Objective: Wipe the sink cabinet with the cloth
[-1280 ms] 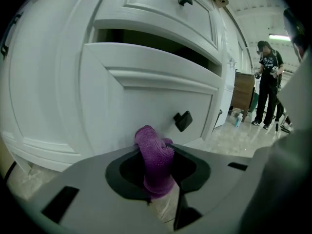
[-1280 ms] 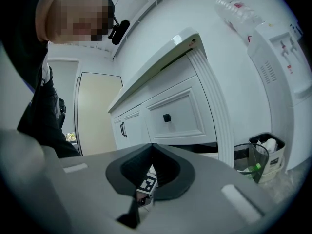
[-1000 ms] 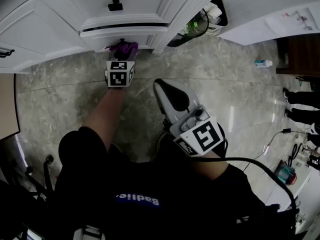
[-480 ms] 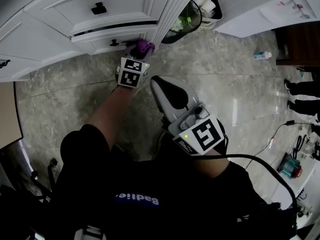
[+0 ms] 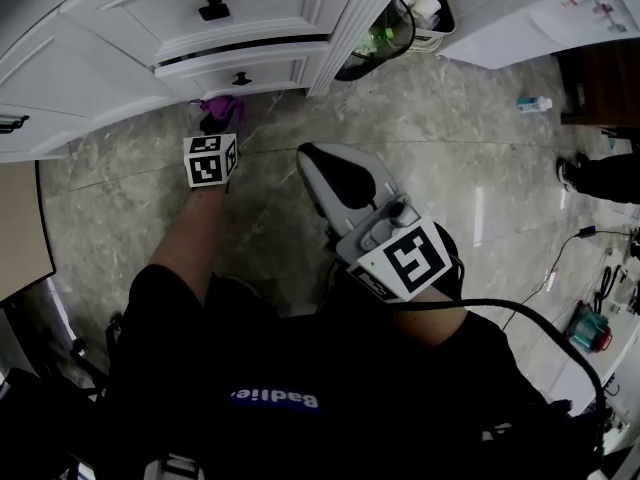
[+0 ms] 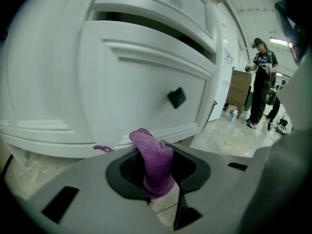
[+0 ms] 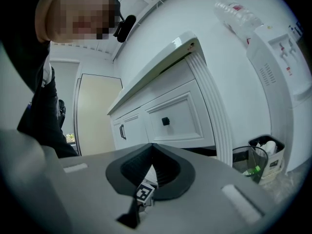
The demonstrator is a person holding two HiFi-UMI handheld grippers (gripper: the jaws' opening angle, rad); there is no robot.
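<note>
My left gripper [image 5: 218, 118] is shut on a purple cloth [image 5: 221, 107], held low in front of the white sink cabinet [image 5: 120, 63]. In the left gripper view the cloth [image 6: 155, 161] sticks up between the jaws, its tip by the bottom edge of the lower drawer front [image 6: 141, 91], just left of and below the black knob [image 6: 177, 97]. Whether it touches the drawer I cannot tell. My right gripper [image 5: 312, 155] hangs back over the floor, shut with nothing in it. In its own view the right gripper [image 7: 150, 149] points at the cabinet's drawers [image 7: 175, 118].
A wire bin [image 5: 392, 36] holding a green bottle and paper stands at the cabinet's right corner beside a white water dispenser [image 7: 285, 67]. A small bottle [image 5: 531, 103] lies on the marble floor. A person [image 6: 261, 84] stands to the right. Cables and tools [image 5: 585, 328] lie at lower right.
The left gripper swept the cloth right along the lower drawer to the cabinet corner, then back left and down below the knob. The right gripper has stayed put.
</note>
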